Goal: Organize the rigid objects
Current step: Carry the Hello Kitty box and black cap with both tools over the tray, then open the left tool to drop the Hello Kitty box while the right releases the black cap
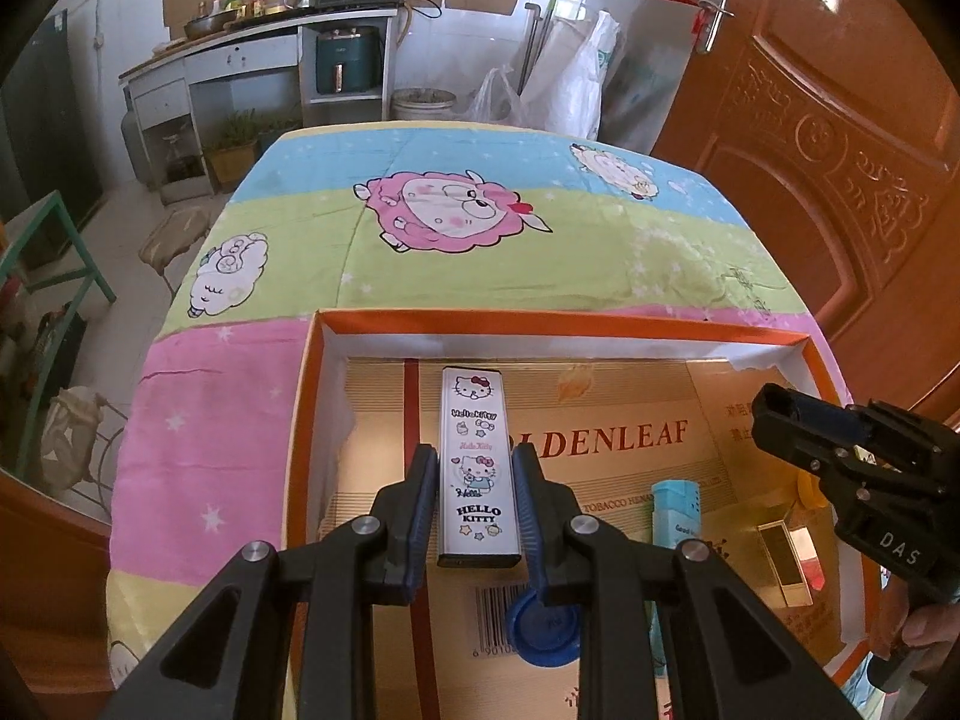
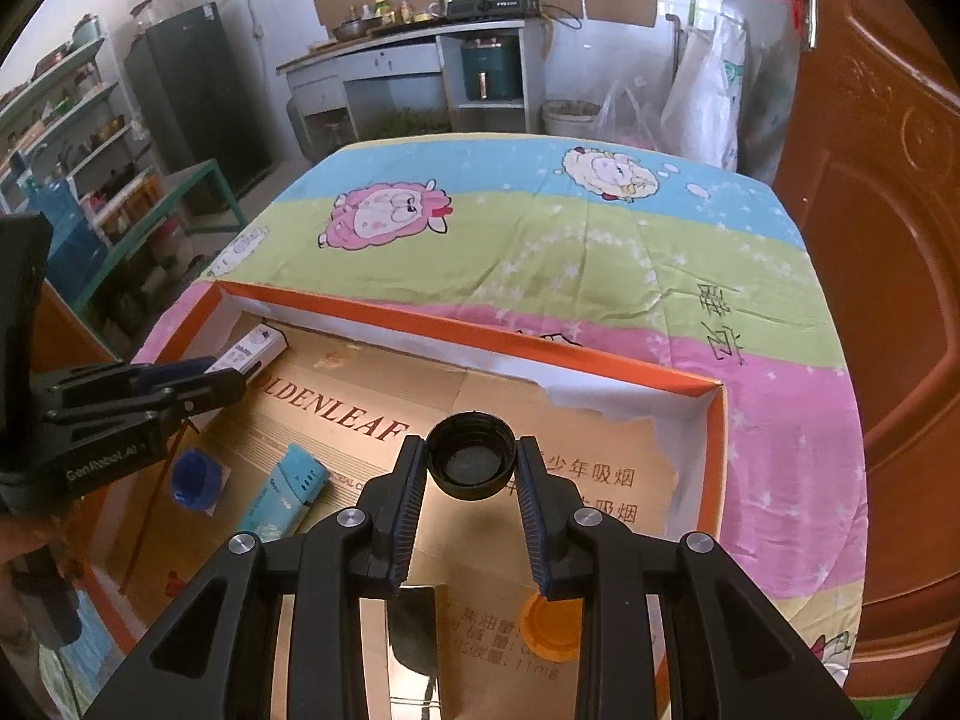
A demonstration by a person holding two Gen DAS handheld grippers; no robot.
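Over the box (image 1: pixel 606 321), left half: left gripper (image 1: pixel 474 495) is holding a white case (image 1: pixel 478 468), jaws narrowed onto its two long sides. Case's long axis is running straight away from the jaws toward the far wall, near end sitting between the pads, far end reaching out past the fingertips. From the right wrist view the case (image 2: pixel 252 348) is showing close to the far left corner of the box (image 2: pixel 480 333).

Over the box, right half: right gripper (image 2: pixel 471 471) is gripping a black cap (image 2: pixel 472 456), open side facing the camera, jaws pressing its rim from left and right at the fingertips. Right gripper (image 1: pixel 864 468) is sitting well right of the case.

Lying loose on the box floor: blue cap (image 1: pixel 543 624) just below the left jaws; pale blue lighter (image 1: pixel 675 507) between the two grippers; orange cap (image 2: pixel 549 624) below the right jaws; a shiny block (image 1: pixel 783 564) near the right wall.

Judgement: both items are hanging above the cardboard liner, so setting down is the step in hand. Left piece needs free floor lengthwise ahead, along the left wall; that strip is looking clear. Black cap needs a spot clear of the orange cap beneath.
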